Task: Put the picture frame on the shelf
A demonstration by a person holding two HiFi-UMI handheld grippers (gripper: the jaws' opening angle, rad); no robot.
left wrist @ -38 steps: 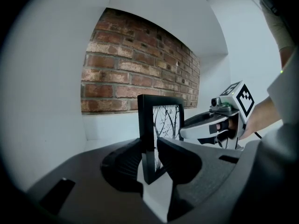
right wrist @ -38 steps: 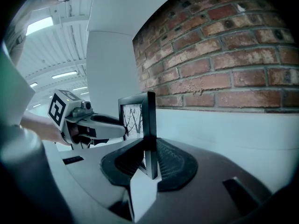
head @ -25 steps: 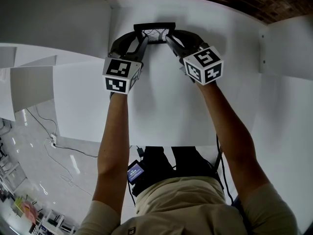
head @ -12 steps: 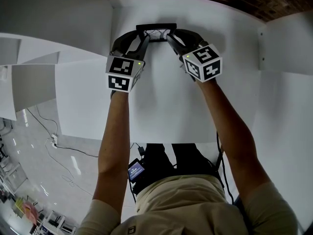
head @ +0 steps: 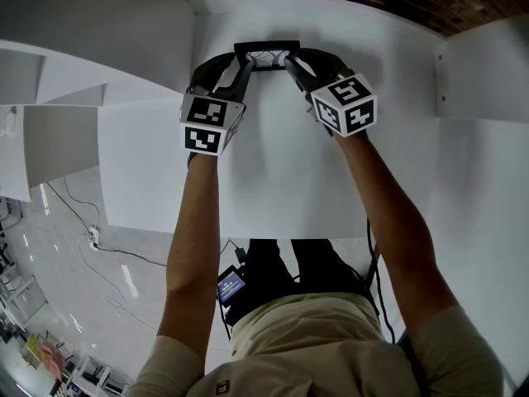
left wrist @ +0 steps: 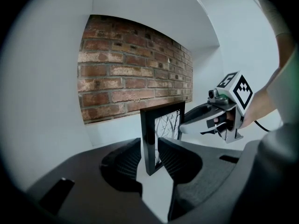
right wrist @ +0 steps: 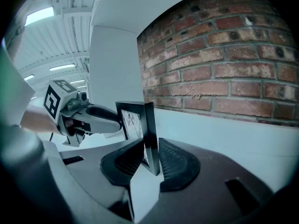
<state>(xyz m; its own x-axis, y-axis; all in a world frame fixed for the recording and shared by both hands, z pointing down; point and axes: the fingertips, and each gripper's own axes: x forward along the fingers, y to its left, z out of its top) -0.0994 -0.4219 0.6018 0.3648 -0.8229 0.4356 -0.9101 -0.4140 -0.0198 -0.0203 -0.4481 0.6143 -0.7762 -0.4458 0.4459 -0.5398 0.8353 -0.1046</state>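
While left gripper (head: 239, 63) and right gripper (head: 292, 61) clamp it, one picture frame (head: 266, 47) stands.

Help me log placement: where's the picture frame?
Top centre of head view: the picture frame stands on the white shelf, held between left tool and right tool.

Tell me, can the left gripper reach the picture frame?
Yes, it seems so: the left gripper appears shut on one edge of the picture frame, with nothing in between.

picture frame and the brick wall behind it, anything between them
Nothing: only a bare strip of white shelf separates the picture frame from the brick wall, clearest in the right gripper view.
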